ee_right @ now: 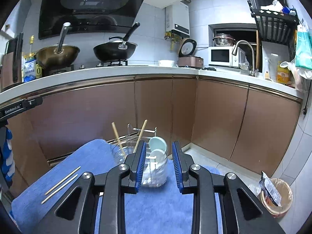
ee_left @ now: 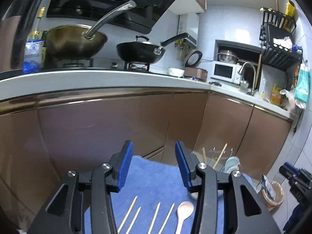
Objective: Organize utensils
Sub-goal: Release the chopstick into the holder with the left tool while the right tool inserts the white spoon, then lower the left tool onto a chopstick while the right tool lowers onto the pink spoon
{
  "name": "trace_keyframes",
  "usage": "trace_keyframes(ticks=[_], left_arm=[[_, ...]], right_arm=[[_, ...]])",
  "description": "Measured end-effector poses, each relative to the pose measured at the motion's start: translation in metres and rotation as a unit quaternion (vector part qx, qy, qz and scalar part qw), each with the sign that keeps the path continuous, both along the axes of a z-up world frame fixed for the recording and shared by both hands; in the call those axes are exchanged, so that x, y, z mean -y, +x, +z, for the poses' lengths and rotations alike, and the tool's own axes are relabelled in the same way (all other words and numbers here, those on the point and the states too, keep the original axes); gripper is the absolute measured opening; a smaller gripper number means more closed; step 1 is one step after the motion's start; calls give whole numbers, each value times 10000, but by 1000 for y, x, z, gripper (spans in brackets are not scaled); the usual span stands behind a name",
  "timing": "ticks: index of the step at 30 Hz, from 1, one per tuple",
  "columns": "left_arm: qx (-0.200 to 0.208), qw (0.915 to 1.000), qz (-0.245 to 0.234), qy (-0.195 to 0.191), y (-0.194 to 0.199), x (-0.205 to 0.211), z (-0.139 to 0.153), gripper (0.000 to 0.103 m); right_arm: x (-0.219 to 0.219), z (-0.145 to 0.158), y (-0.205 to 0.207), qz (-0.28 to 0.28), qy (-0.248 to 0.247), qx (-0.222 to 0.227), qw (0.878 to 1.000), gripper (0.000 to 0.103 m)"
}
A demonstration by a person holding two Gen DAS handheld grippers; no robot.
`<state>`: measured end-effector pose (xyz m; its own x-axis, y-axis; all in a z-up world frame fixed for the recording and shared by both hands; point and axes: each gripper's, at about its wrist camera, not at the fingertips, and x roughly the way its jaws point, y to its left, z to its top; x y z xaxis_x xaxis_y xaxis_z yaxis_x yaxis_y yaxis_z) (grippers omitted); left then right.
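Dim, bluish indoor light; strong fisheye bending with dark vignetted corners, slightly soft throughout.

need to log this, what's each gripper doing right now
left gripper: open, holding nothing.
right gripper: open, holding nothing.

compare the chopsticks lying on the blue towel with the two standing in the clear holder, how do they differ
The chopsticks on the blue towel lie flat, four side by side near the spoon; the two in the clear holder stand tilted, leaning apart. The flat ones are loose and still unsorted; the standing ones are already put away. Both sets look like the same pale wood.
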<state>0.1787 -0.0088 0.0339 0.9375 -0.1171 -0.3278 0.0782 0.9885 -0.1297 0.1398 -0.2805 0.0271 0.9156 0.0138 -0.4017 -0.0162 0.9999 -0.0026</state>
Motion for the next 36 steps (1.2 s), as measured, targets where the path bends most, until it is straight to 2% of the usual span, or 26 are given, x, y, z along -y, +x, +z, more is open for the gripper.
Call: trace_keyframes(ticks=[10,21,24,27,36], left_arm=[[-466,9987,122,177,-50,-32,-22,43],[-665,9974,-250,127,-95,-46,-23,43],[-823,9953,-470,207,-93,-46,-26,43],[-1149,9905,-680,326,-83,-42,-38,43],[-2166,9689,-1108,444,-30,-24,-95,42]], right_arm=[[-17,3,-50,234,246,-44,9994,31],[-24,9,-94,282,472,-80,9985,32],[-26,5,-98,350,583,-169,9975,35],[-33,-6,-91,467,696,-381,9958,35],[-56,-54,-53,814,869,-1071,9871,35]])
